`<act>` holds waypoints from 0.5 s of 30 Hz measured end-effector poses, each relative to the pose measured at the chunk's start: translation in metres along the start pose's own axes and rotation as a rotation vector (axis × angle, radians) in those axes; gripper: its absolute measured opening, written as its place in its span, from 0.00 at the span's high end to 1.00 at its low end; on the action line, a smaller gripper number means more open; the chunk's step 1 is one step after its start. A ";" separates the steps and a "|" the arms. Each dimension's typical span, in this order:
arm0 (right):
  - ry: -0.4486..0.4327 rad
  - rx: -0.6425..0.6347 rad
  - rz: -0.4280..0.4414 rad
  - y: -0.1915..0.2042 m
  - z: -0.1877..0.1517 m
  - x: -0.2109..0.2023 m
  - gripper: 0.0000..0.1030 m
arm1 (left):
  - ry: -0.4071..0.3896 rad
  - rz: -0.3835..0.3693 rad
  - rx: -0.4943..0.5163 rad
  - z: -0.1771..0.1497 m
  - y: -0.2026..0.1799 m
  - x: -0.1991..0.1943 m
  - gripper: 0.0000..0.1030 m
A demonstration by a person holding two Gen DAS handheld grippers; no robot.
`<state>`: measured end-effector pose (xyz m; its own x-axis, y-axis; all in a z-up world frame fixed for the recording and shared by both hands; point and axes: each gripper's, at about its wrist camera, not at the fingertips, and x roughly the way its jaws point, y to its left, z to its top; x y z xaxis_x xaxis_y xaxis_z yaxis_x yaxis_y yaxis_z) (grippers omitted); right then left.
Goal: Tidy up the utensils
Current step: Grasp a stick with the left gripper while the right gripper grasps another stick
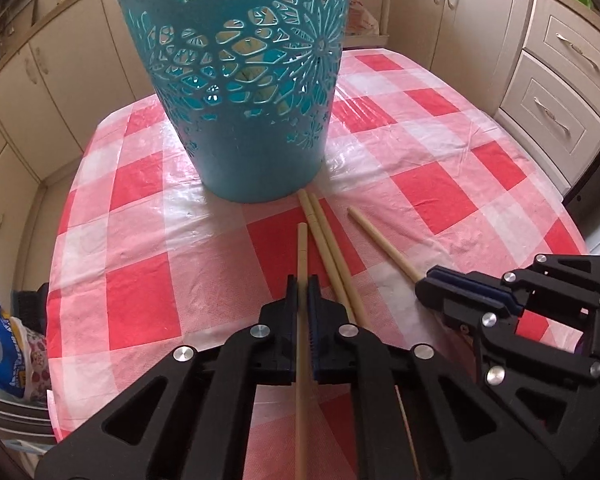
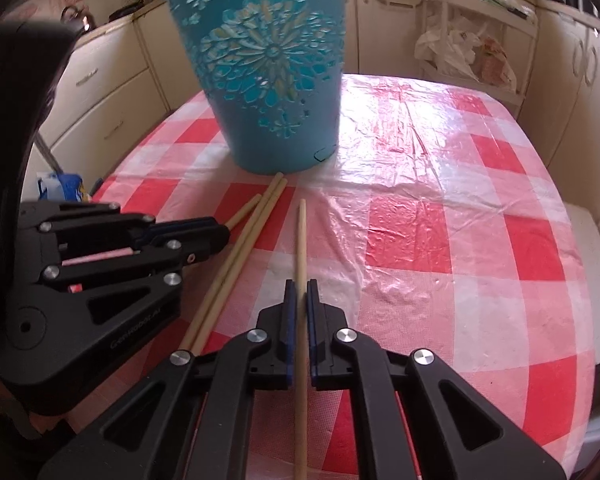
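A tall teal cut-out basket [image 1: 252, 148] [image 2: 276, 120] stands upright on the red-and-white checked tablecloth [image 1: 140, 208] [image 2: 440, 220]. My left gripper [image 1: 302, 280] [image 2: 224, 232] is shut on one wooden chopstick [image 1: 302, 248] [image 2: 244, 210] that points toward the basket's base. To its right, my right gripper [image 2: 301, 284] [image 1: 424, 282] is shut on another chopstick [image 2: 301, 240] [image 1: 380, 242]. Between the two grippers a pair of chopsticks [image 1: 324, 240] [image 2: 240, 256] lies side by side on the cloth, with the far ends touching the basket's foot.
Cream kitchen cabinets [image 1: 72, 68] and drawers [image 1: 560, 92] ring the table. A blue printed bag [image 1: 4, 352] sits below the table's left edge. A white rack with plastic bags [image 2: 472, 52] stands beyond the far end. Bare cloth lies right of the basket.
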<state>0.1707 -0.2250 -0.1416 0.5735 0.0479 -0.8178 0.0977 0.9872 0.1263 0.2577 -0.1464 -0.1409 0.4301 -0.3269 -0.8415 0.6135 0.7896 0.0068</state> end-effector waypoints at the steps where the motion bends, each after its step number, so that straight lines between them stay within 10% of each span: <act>1: -0.007 0.017 0.006 -0.004 0.000 -0.001 0.94 | -0.002 0.000 -0.003 -0.001 0.000 -0.002 0.96; 15: -0.009 -0.018 -0.025 -0.001 -0.002 0.000 0.94 | -0.002 0.021 0.000 -0.002 0.000 0.002 0.95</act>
<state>0.1691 -0.2260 -0.1424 0.5780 0.0221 -0.8157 0.0970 0.9907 0.0956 0.2570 -0.1460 -0.1442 0.4440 -0.3118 -0.8400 0.6048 0.7960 0.0242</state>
